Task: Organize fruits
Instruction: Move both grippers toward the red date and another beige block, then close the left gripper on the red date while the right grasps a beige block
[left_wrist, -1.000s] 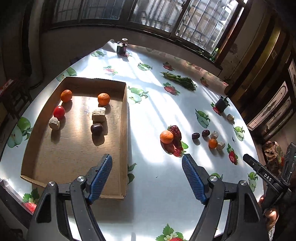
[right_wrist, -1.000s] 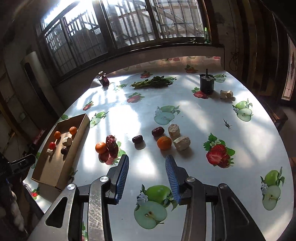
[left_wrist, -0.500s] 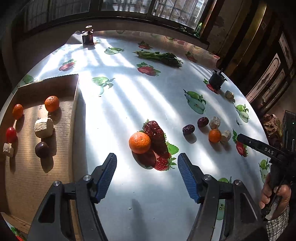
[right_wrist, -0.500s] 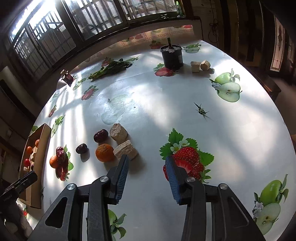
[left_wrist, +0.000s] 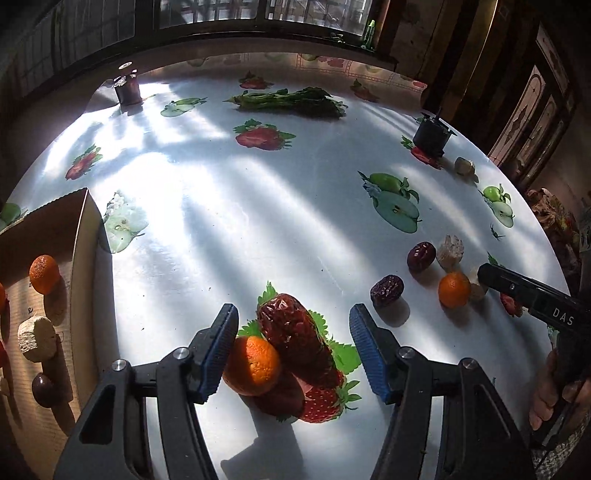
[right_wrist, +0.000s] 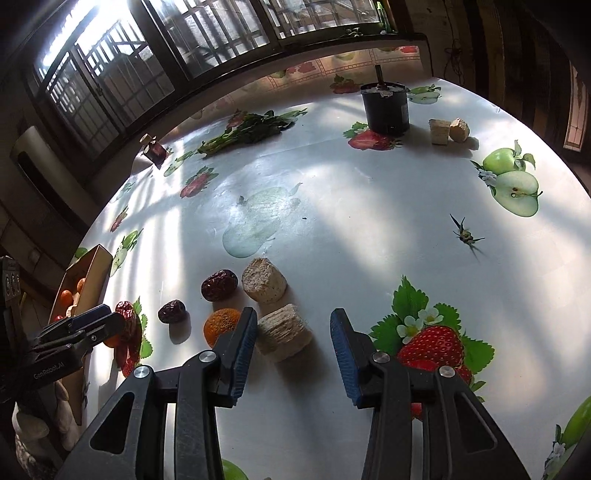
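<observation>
Left tongs (left_wrist: 291, 347) closing around small round orange tangerine (left_wrist: 252, 365) and wrinkled red date (left_wrist: 291, 328), unpinched; soft, light, grip tangerine's sides. Right tongs (right_wrist: 293, 349) narrow, empty.

"DAS" in pale capitals on the black body of the right gripper (left_wrist: 532, 295), seen at the right edge of the left wrist view. "GenRobot.AI" in small pale letters on the dark body of the left gripper (right_wrist: 92, 325), at the left edge of the right wrist view. Nothing legible on the cardboard box (left_wrist: 83, 236), only a faint unreadable mark.
</observation>
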